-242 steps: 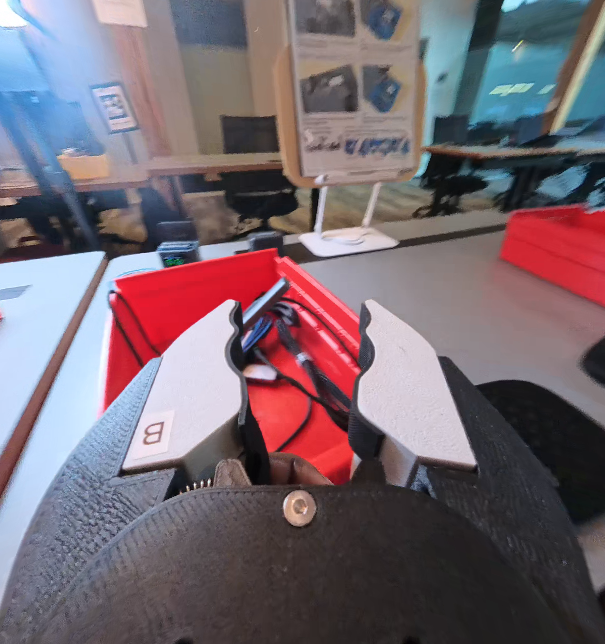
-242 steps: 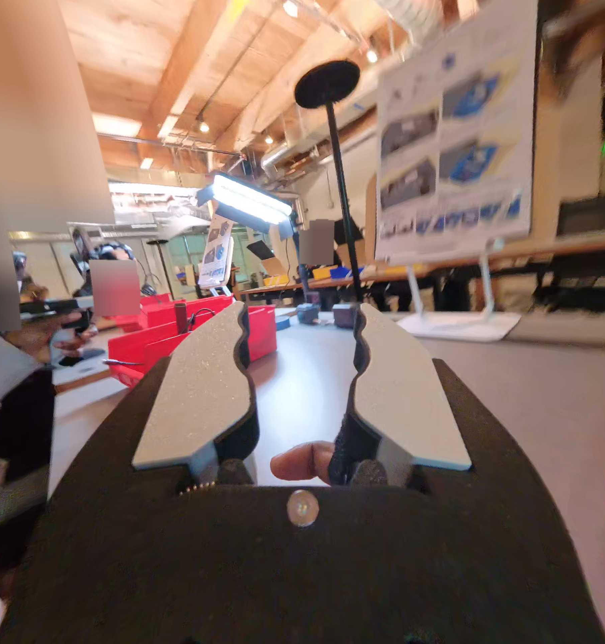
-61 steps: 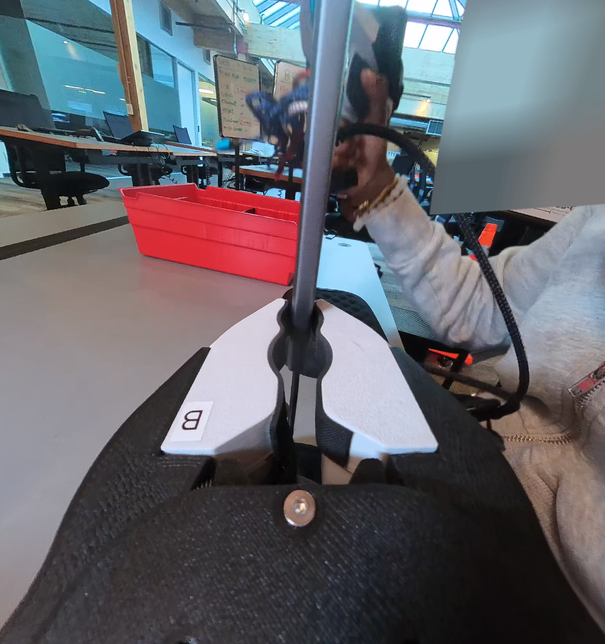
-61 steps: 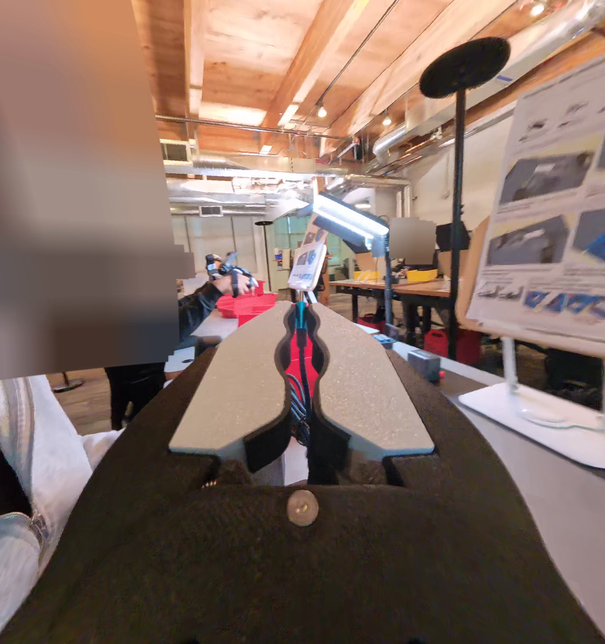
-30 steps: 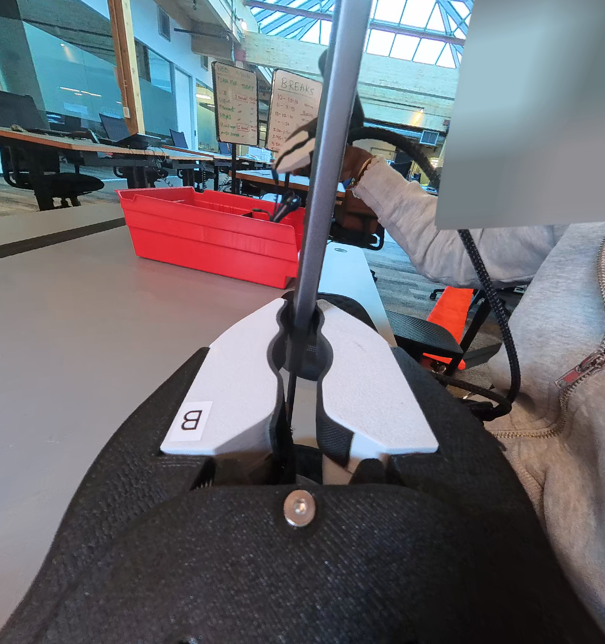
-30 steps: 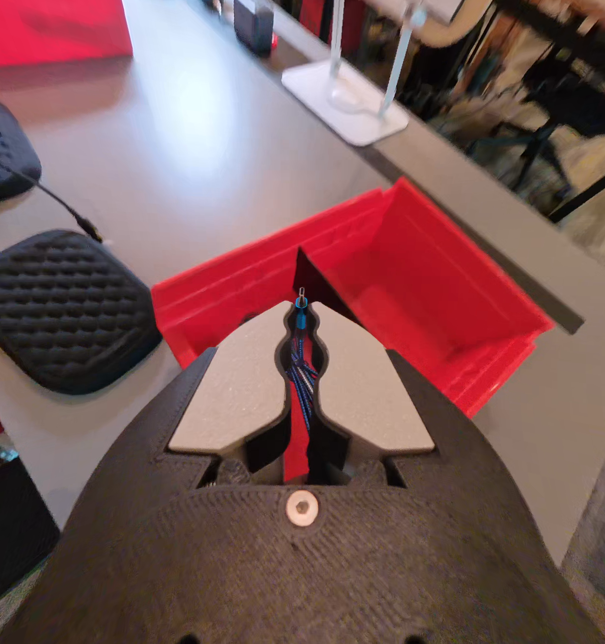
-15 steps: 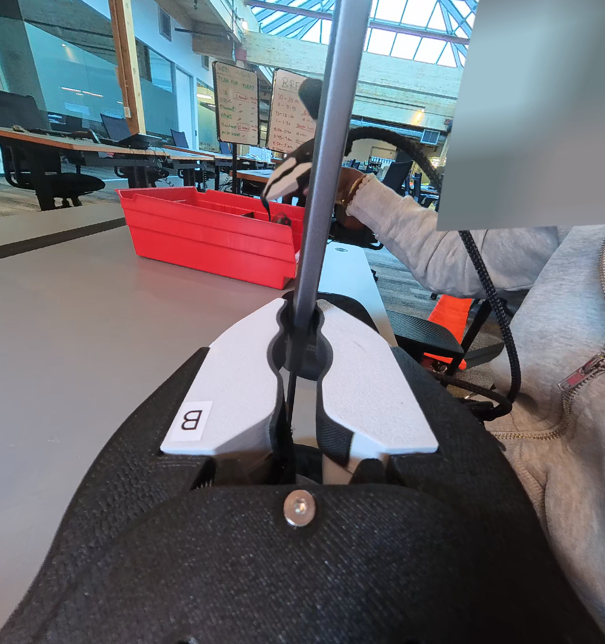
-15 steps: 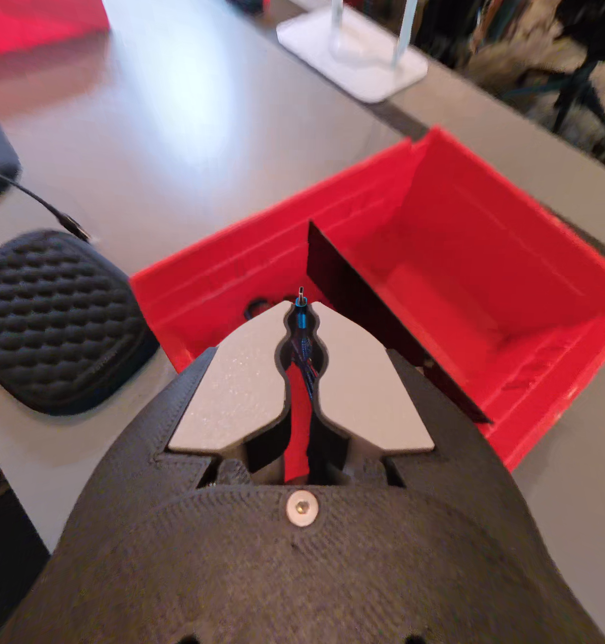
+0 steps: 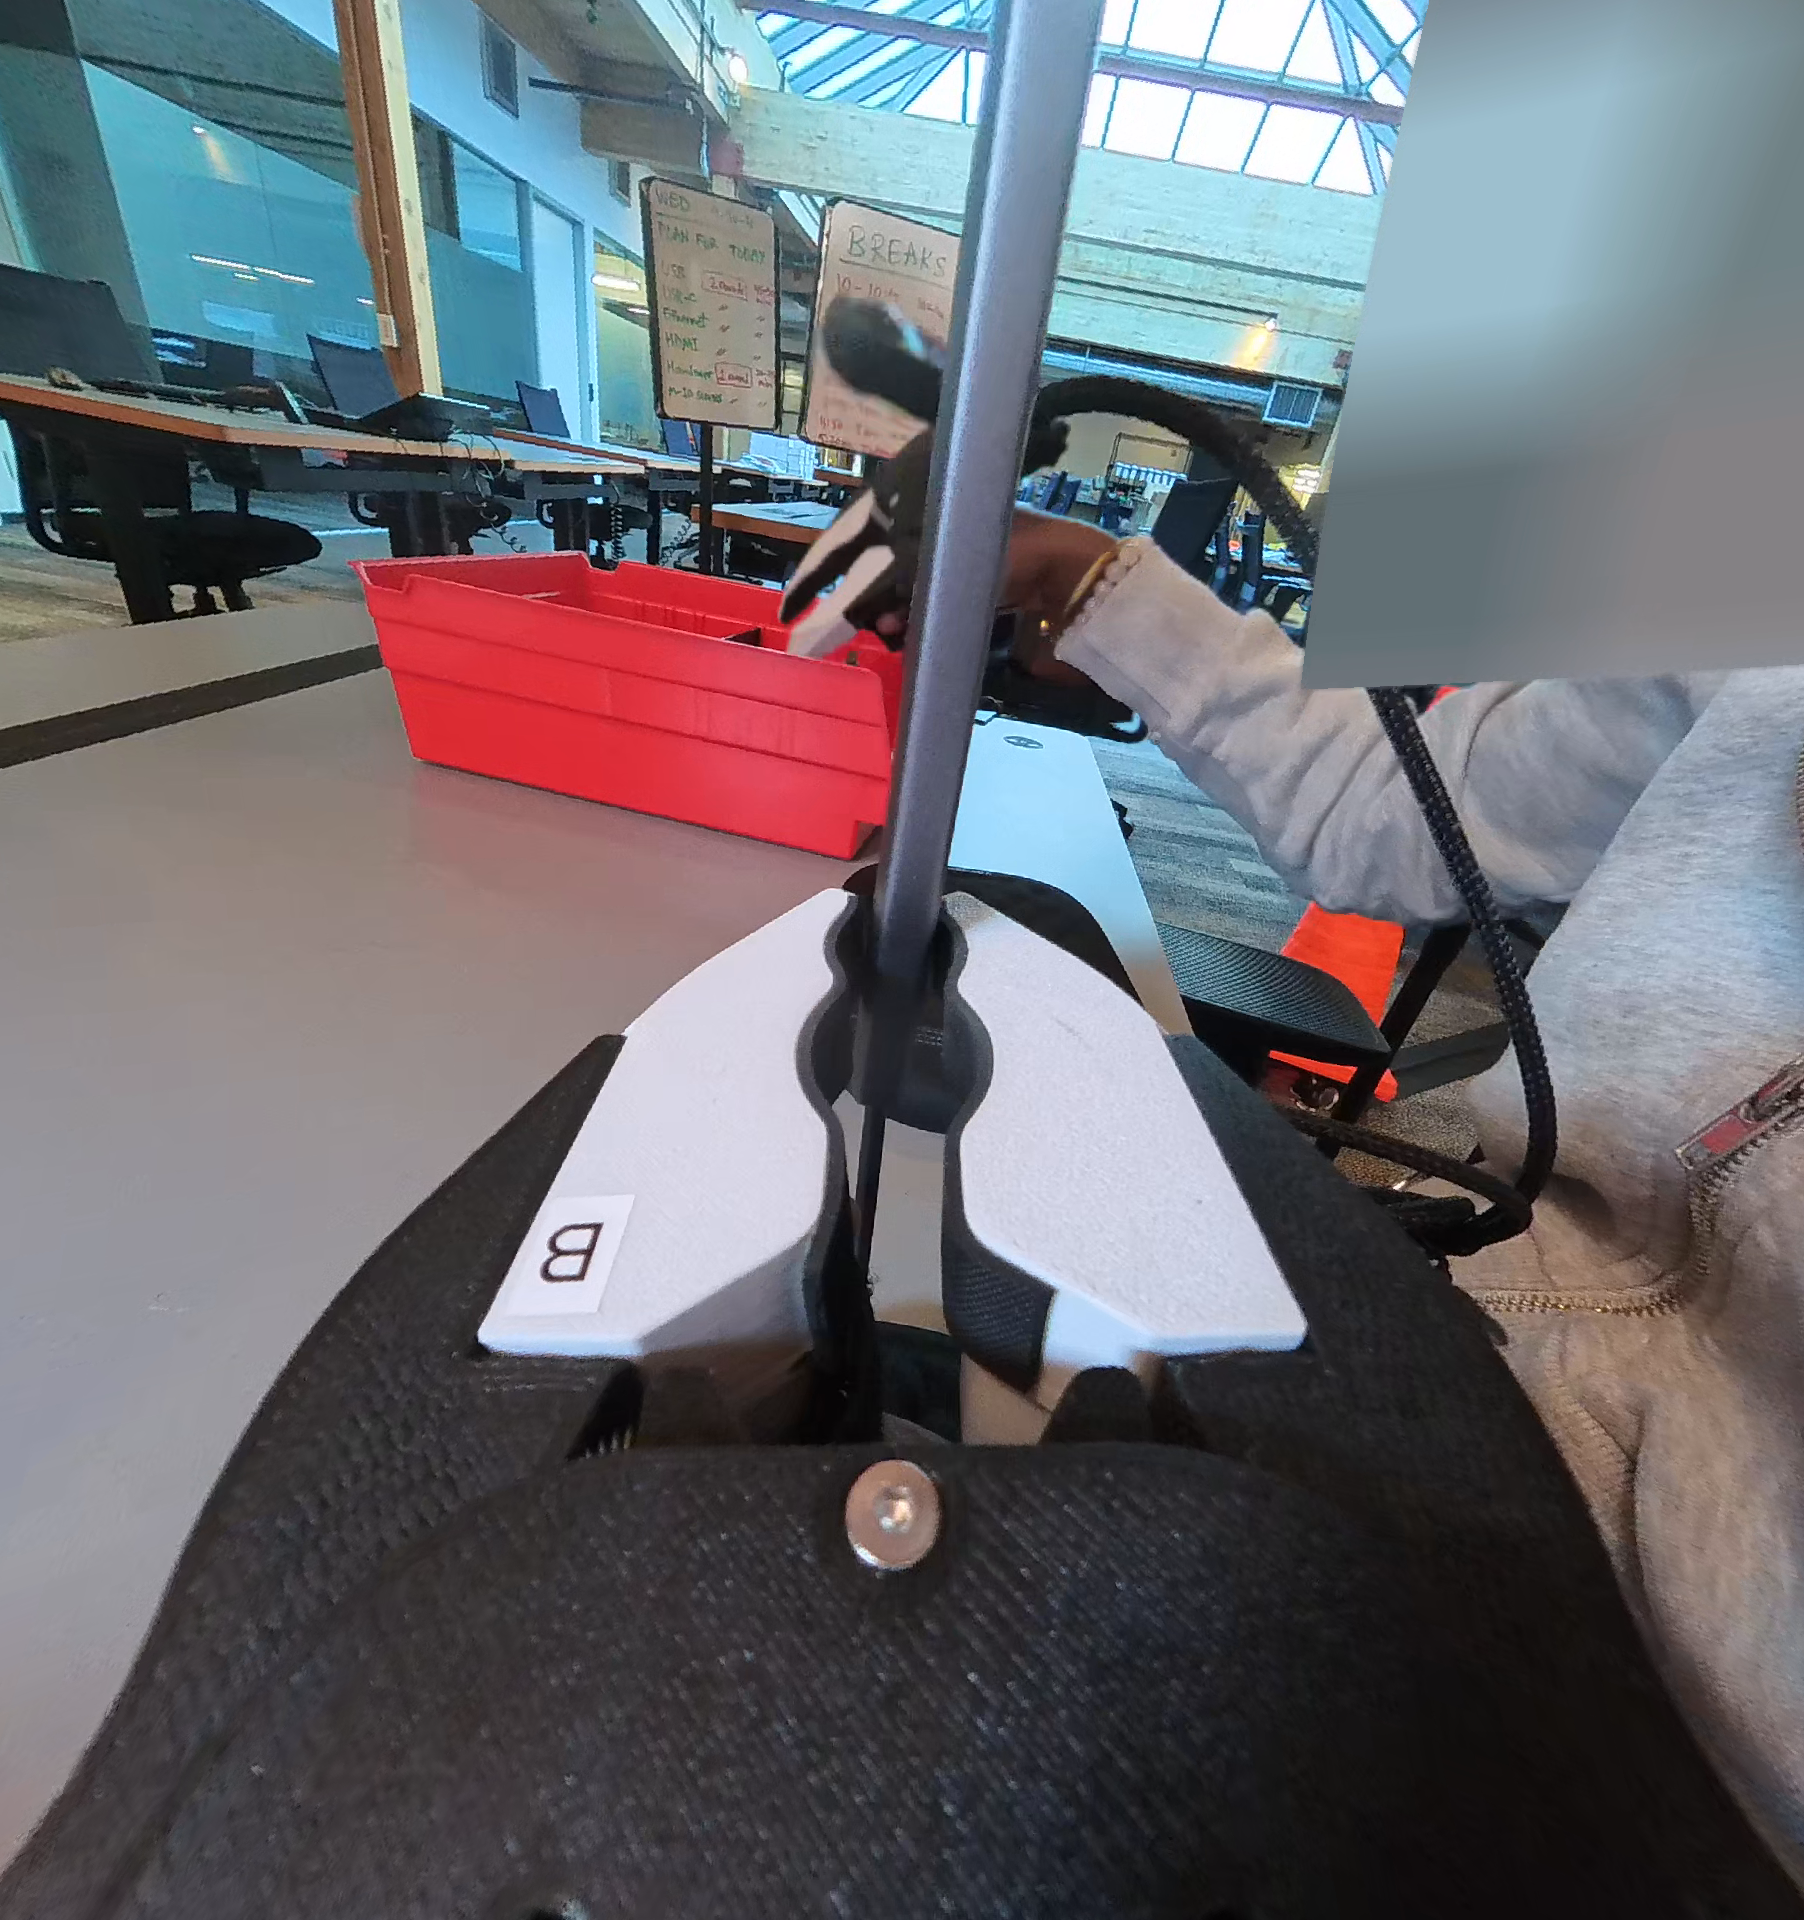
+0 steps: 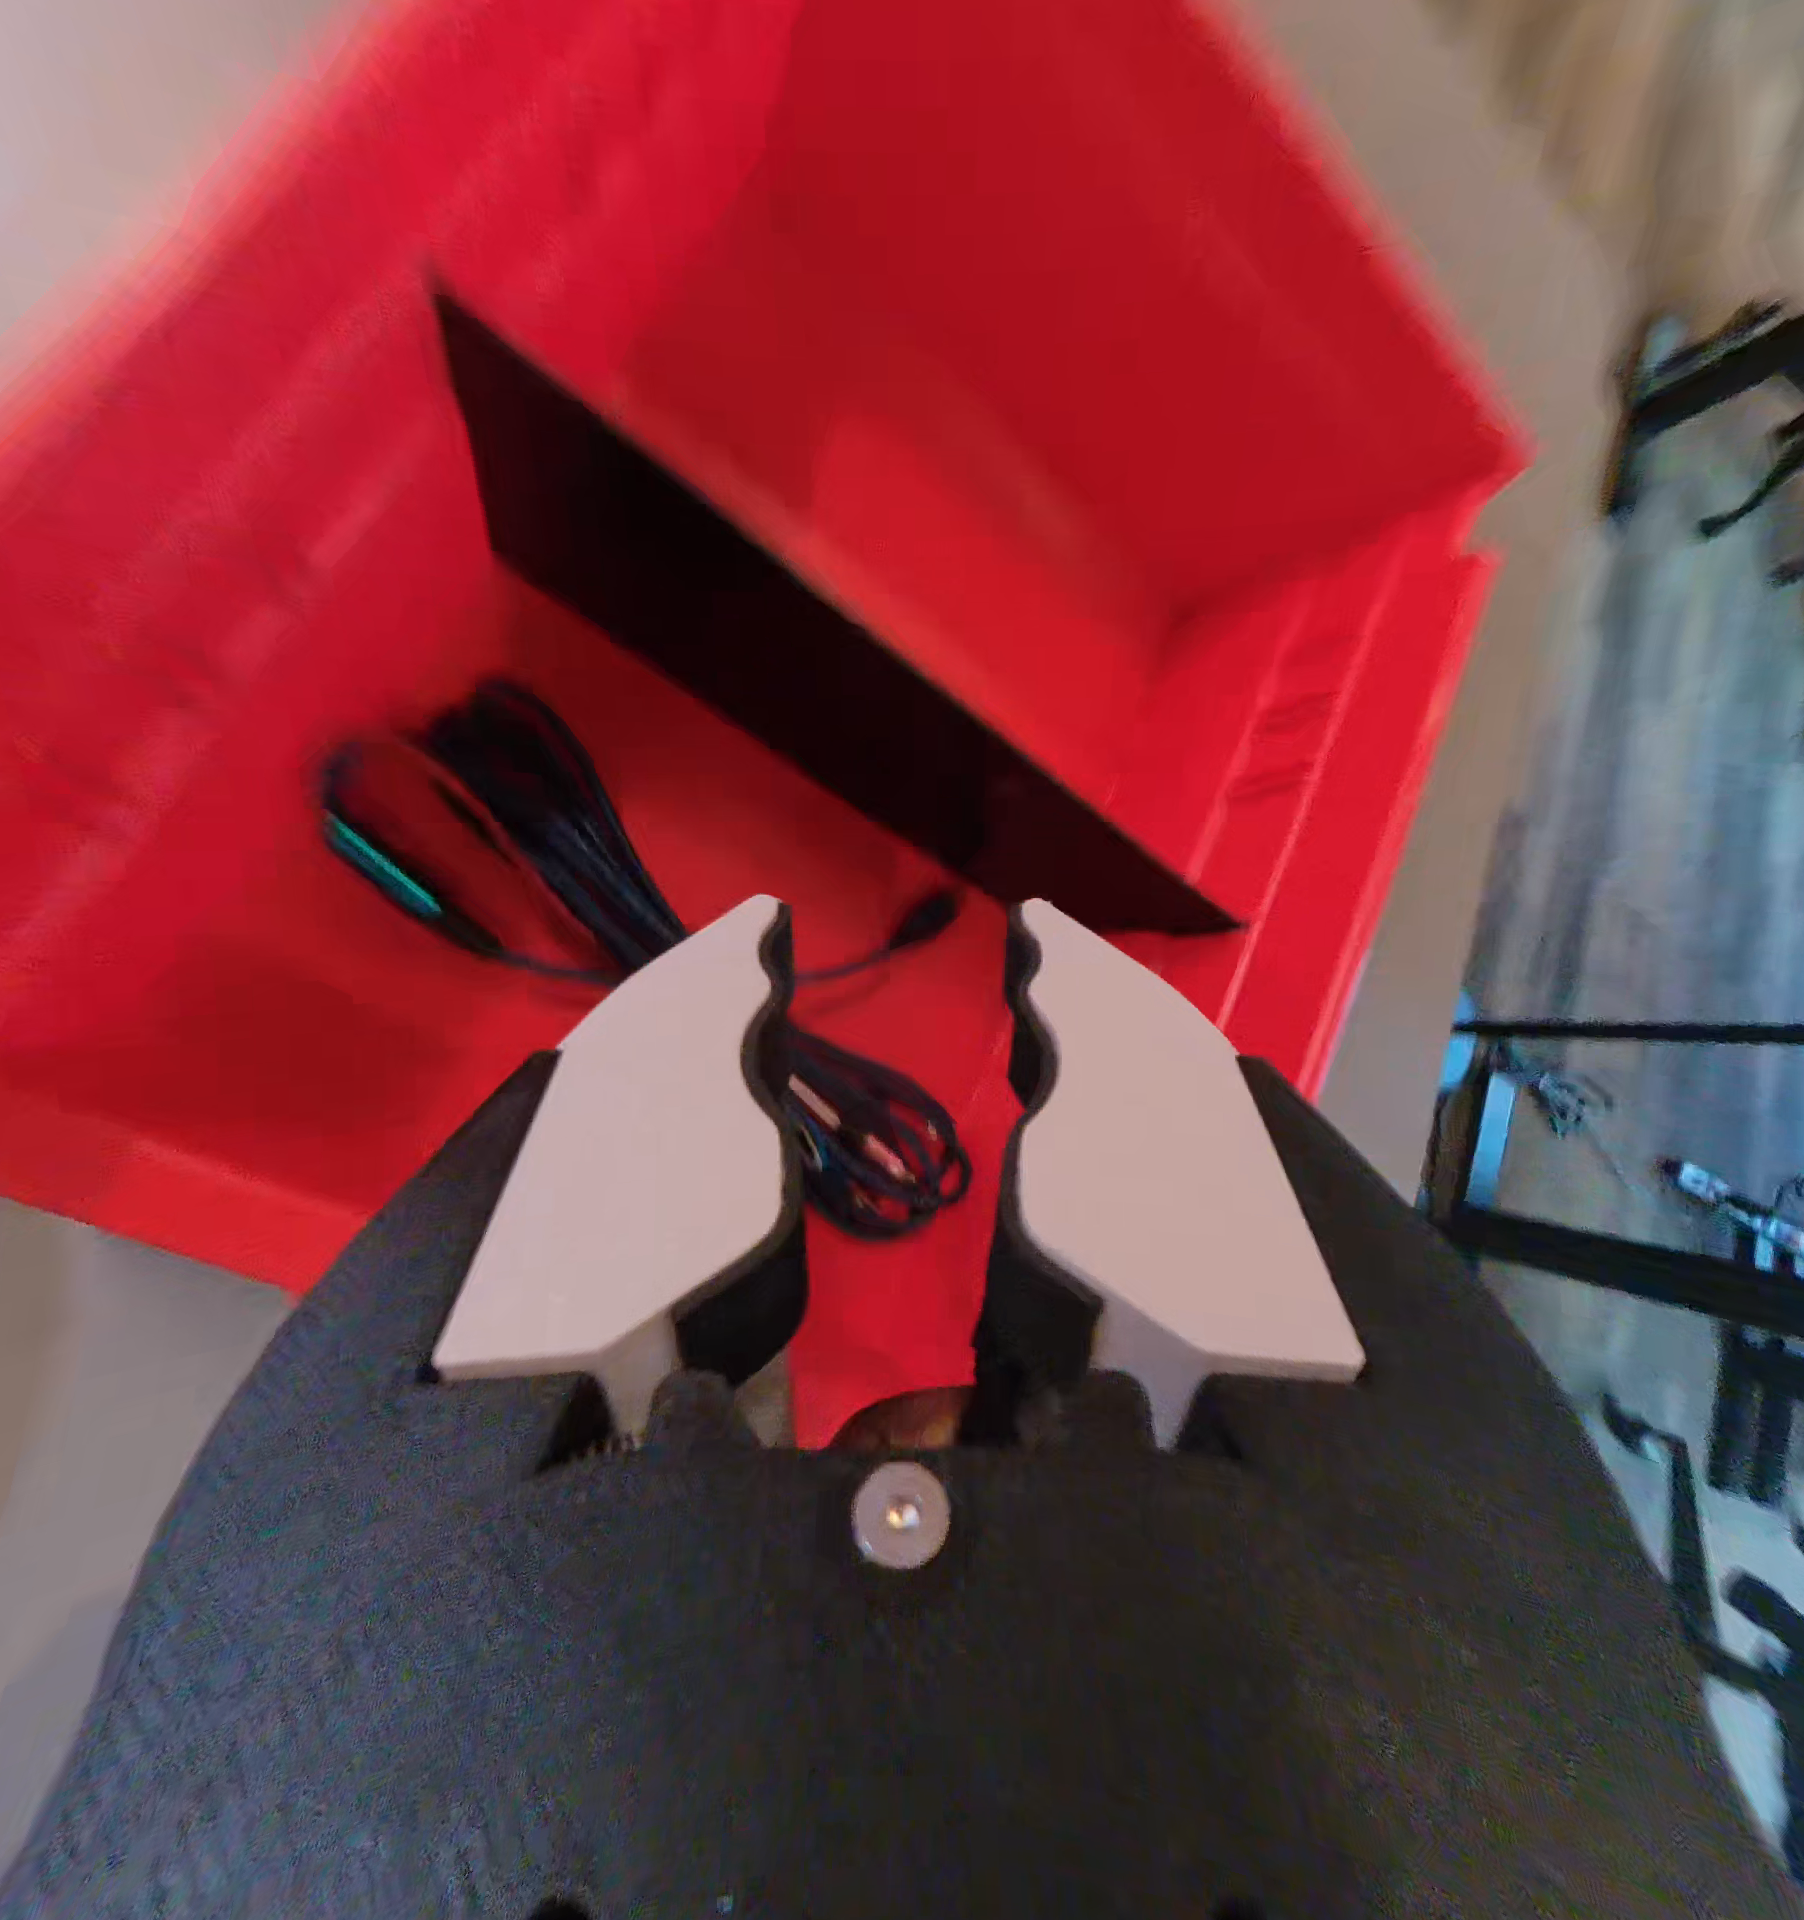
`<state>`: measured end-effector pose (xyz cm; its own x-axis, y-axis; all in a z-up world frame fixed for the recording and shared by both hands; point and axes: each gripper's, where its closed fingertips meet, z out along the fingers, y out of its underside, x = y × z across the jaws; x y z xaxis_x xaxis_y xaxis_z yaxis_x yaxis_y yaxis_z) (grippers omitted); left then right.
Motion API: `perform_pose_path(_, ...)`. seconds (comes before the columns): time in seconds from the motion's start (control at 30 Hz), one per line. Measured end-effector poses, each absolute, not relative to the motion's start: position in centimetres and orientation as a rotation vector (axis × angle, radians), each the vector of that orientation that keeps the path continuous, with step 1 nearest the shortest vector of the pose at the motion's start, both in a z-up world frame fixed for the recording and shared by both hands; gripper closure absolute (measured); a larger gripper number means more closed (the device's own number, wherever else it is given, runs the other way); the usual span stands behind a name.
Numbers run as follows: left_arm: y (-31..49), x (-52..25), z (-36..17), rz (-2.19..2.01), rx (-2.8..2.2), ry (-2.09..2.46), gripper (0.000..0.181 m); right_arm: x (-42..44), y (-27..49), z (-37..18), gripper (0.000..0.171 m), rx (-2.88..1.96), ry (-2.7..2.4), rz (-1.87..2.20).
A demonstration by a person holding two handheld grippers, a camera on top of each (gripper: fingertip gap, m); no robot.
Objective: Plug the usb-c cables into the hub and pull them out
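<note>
Mid-frame, left gripper (image 9: 898, 997) clamped on slim grey metal hub (image 9: 965, 436), upright. Right gripper (image 10: 893, 961) spread, empty, over coiled black usb-c cables (image 10: 555, 821) in red plastic bin (image 10: 202, 540). Best approach: single plug, pinched squarely behind its tip.

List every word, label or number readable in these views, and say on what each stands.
White sticker on a finger of the left gripper: one printed letter, which I do not copy.
Two whiteboards behind the red bin: handwriting, likewise not copied.
Right wrist view: blurred, no writing visible.
</note>
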<state>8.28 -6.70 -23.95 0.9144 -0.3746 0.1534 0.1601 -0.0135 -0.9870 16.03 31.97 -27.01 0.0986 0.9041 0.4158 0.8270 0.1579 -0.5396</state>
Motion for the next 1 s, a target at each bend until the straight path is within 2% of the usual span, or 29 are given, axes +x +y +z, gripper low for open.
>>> perform_pose_path(0.03,-6.7,8.3,-24.0,-0.429,-1.529,0.173,0.169,15.1,30.6,-25.3,0.132,-1.614,-1.662,0.216)
perform_pose_path(0.1,-6.7,8.2,-24.0,-0.432,-1.531,0.171,0.168,12.4,24.7,-21.7,0.135,-1.453,-1.598,0.556)
perform_pose_path(0.2,-6.7,8.2,-24.0,-0.432,-1.533,0.17,0.169,10.1,11.0,-17.4,0.146,-1.125,-1.64,1.246)
perform_pose_path(0.27,-6.7,8.3,-24.0,-0.427,-1.53,0.173,0.169,10.0,3.3,-17.2,0.147,-0.935,-1.719,1.522)
perform_pose_path(0.37,-6.8,8.3,-23.9,-0.425,-1.524,0.178,0.169,8.9,-3.8,-19.2,0.145,-0.817,-1.832,1.687)
perform_pose_path(0.53,-6.8,8.4,-23.9,-0.426,-1.52,0.187,0.169,7.1,-8.0,-19.4,0.151,-0.738,-1.828,1.932)
perform_pose_path(0.63,-6.9,8.5,-23.9,-0.422,-1.522,0.194,0.169,7.0,-8.9,-19.2,0.163,-0.649,-1.831,1.952)
perform_pose_path(0.77,-6.9,8.8,-23.8,-0.422,-1.518,0.214,0.168,7.5,-9.0,-19.2,0.164,-0.605,-1.862,1.948)
perform_pose_path(0.9,-7.5,8.3,-22.8,-0.405,-1.444,0.192,0.152,7.9,-9.5,-19.8,0.164,-0.58,-1.912,1.937)
perform_pose_path(1.0,-7.8,8.5,-22.3,-0.382,-1.4,0.215,0.159,7.8,-9.6,-20.0,0.163,-0.592,-1.923,1.938)
